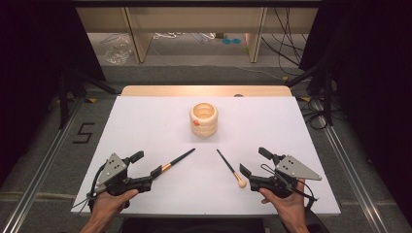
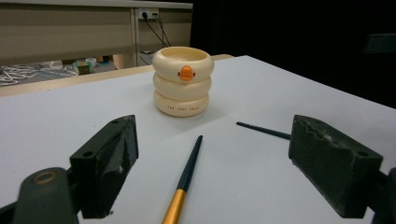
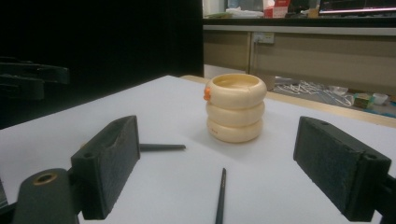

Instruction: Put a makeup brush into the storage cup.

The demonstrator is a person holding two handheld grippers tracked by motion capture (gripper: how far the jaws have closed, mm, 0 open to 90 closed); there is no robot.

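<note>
Two brushes [image 1: 174,162] lie before the cream holder [image 1: 204,119]; left gripper [image 1: 145,169] and right gripper [image 1: 252,161] gape wide, empty.

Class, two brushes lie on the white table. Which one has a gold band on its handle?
The brush lying in front of the left gripper. Its dark handle carries a gold band; the thinner brush by the right gripper ends in a pale rounded tip.

Lab: dark curtains [image 1: 29,43], floor rails [image 1: 39,170], loose cables [image 1: 291,43]
</note>
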